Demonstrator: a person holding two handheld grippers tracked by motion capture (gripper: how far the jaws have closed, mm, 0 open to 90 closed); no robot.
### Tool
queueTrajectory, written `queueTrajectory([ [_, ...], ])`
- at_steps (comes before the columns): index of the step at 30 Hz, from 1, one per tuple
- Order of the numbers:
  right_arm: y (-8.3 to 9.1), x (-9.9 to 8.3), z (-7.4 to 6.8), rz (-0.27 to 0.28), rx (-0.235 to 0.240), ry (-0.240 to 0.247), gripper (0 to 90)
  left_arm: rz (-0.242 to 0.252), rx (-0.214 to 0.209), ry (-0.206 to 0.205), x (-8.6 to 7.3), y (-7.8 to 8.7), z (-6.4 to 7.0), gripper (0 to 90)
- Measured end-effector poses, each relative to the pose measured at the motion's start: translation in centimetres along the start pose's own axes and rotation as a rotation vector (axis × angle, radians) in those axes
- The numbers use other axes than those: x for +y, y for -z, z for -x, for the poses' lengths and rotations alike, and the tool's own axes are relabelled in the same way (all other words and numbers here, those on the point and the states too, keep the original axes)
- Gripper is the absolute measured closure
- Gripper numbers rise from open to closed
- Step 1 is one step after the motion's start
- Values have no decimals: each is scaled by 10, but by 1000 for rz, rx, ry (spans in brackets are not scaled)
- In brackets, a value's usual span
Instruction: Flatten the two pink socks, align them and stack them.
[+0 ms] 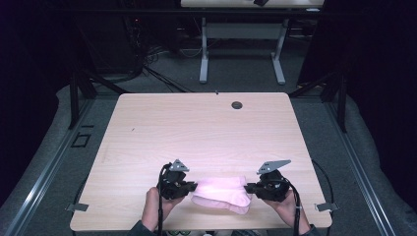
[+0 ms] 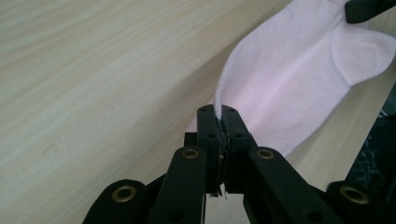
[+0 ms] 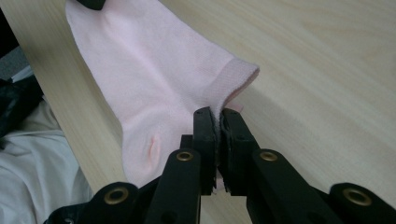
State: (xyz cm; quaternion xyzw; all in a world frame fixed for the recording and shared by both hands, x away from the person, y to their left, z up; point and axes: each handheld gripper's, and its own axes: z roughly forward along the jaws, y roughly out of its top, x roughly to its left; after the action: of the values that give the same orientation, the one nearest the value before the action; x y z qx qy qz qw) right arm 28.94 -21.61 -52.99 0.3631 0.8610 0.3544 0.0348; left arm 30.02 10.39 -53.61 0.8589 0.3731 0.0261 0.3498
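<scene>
A pale pink sock (image 1: 221, 192) lies stretched near the front edge of the wooden table (image 1: 196, 132), between my two grippers. My left gripper (image 1: 193, 187) is shut on the sock's toe end; in the left gripper view the sock (image 2: 299, 79) runs away from the closed gripper (image 2: 222, 122). My right gripper (image 1: 249, 187) is shut on the cuff end; in the right gripper view the ribbed cuff (image 3: 236, 77) is pinched at the gripper (image 3: 217, 121) and the sock (image 3: 144, 79) spreads out beyond.
A round cable hole (image 1: 237, 104) sits near the table's far edge. Another desk's legs (image 1: 203, 54) stand on the floor behind. A person's hands (image 1: 155, 206) hold the grippers at the front edge.
</scene>
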Motion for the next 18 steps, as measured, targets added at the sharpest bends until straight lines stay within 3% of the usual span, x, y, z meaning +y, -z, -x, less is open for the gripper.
queueTrajectory([
  [4,-9,-8,0,-30,6,0,852,-23,-10,-2,-6,-6,1,883],
  [9,-18,-12,0,-51,-12,7,840,-49,6,-3,-11,-16,0,866],
  [12,-25,-14,1,-68,-43,22,752,-46,31,5,-12,-17,-3,675],
  [14,-22,-15,2,-44,-47,14,662,-27,30,17,-13,-14,-4,490],
  [15,-20,-15,3,-35,-46,13,627,-1,55,13,-13,-7,-5,422],
  [18,-10,-15,4,17,-63,8,457,36,98,-1,-12,5,-7,279],
])
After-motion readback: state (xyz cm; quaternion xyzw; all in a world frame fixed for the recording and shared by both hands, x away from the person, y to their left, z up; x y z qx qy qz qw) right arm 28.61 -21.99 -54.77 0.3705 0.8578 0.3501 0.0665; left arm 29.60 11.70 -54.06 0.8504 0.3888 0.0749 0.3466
